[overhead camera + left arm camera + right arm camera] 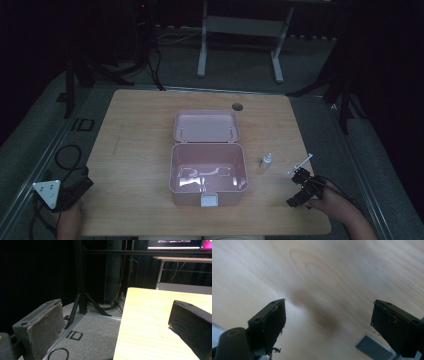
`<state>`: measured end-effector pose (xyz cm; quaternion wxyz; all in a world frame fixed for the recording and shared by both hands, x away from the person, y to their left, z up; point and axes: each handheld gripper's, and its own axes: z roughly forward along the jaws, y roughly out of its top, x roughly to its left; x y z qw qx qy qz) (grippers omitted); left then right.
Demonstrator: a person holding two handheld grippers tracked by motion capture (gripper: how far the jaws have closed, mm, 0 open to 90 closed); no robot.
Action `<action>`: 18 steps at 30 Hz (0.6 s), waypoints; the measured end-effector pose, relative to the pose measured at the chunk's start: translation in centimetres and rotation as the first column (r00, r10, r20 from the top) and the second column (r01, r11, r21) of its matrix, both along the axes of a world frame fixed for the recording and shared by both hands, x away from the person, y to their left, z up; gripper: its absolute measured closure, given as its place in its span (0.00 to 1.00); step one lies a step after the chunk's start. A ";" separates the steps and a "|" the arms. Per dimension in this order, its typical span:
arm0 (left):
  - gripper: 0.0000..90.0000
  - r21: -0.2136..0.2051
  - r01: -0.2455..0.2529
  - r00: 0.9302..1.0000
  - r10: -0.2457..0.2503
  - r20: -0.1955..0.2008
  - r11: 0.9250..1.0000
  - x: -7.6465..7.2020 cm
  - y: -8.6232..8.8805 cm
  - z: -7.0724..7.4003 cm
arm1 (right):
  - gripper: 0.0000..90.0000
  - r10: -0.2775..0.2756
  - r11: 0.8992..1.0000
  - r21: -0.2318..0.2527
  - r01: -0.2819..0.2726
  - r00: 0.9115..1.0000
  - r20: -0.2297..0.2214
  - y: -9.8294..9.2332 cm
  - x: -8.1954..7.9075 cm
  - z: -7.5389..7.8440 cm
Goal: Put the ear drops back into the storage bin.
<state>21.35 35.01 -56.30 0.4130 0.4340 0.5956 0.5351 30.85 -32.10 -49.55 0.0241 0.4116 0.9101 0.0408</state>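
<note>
Swab stick [301,163], thin and white, lies flat on the worktop [140,150] just beyond the right claw [301,187]; we find that claw's jaws wide apart over bare wood in the right gripper view, holding nothing. The left claw [65,190] rests at the near left corner, jaws likewise spread and empty. Beside the stick stands a small white bottle [266,161]. At centre sits the pink box [208,172], lid [206,126] open and folded back.

A wooden table [140,145] carries an open pink box [208,175], a small bottle [266,161] and a white stick [300,164].
</note>
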 end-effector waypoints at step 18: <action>0.00 0.007 0.007 1.000 -0.007 0.001 1.000 0.0 -0.1 0.0 | 0.13 0.084 0.991 -0.086 -0.098 0.985 -0.154 0.2 2.5 -0.3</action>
